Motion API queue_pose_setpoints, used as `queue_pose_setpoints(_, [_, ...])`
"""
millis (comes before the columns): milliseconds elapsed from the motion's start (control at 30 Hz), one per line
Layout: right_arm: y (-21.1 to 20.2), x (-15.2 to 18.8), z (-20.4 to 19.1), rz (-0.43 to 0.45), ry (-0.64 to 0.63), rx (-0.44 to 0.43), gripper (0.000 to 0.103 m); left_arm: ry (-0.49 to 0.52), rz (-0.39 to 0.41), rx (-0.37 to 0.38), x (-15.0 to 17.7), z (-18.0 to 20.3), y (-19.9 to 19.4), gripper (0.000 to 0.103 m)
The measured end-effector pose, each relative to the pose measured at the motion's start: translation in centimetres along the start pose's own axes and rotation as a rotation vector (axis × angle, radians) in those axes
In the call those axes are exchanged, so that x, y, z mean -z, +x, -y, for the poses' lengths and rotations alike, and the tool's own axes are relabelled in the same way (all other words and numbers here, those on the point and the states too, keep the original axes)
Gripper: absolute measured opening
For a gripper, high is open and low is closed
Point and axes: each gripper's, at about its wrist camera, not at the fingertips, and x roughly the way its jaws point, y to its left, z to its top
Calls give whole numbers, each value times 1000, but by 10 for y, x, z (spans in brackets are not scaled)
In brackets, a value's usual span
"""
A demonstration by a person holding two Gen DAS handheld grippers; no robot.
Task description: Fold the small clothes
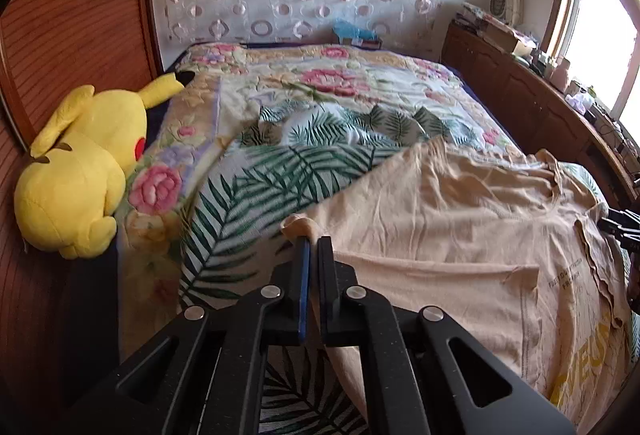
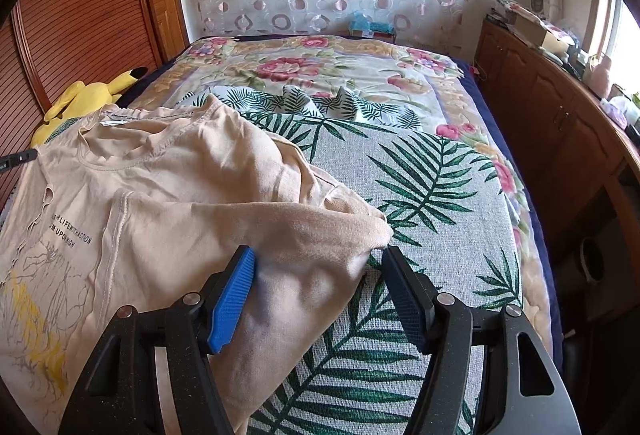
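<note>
Beige shirt (image 1: 460, 227) lies rumpled on the leaf-print cloth (image 1: 256, 187) of the bed. The left claw (image 1: 314, 247) is clamped on its sleeve tip. Only the right view shows the right claw (image 2: 318, 263), pads apart astride the other sleeve.

Left tongs (image 1: 313, 241): closed, a fold of the beige T-shirt (image 1: 460, 219) pinched between the fingers.
T-shirt: spread wrinkled over the palm-leaf cloth (image 1: 256, 191), printed side up at the right.
Bed (image 1: 352, 83): covered by a floral blanket.
Yellow plush toy (image 1: 80, 171): laid at the bed's left edge, against the wooden slatted wall (image 1: 72, 15).
Cabinet (image 1: 520, 91): along the right side, under the window.
</note>
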Motion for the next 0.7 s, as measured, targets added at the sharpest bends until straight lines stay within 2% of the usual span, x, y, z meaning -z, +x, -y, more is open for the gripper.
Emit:
queue_pose_setpoints(200, [3,-6,2,-17,-2,-11,67,-13,7,0,-3,-5,-1,4])
queue_pose_setpoints(400, [5,-10,0,-8,-24,-21,49,0,15,-9,2,-1,-5,4])
queue_pose_setpoints(467, [5,-9,-1,-2,-23,-32,36,3,20,-11,2,-1,-8,4])
queue_pose_setpoints(533, [5,-10,-4,-3,-34,-45,11,9,26,-15,0,0,-12,4])
queue_pose_setpoints(600, [6,-10,-7,-12,-53,-53,6,16,34,-18,-1,2,-18,4])
queue_pose_setpoints(700, [-3,-11,-11,7,-77,-30,5,23,67,-11,-2,9,-35,4])
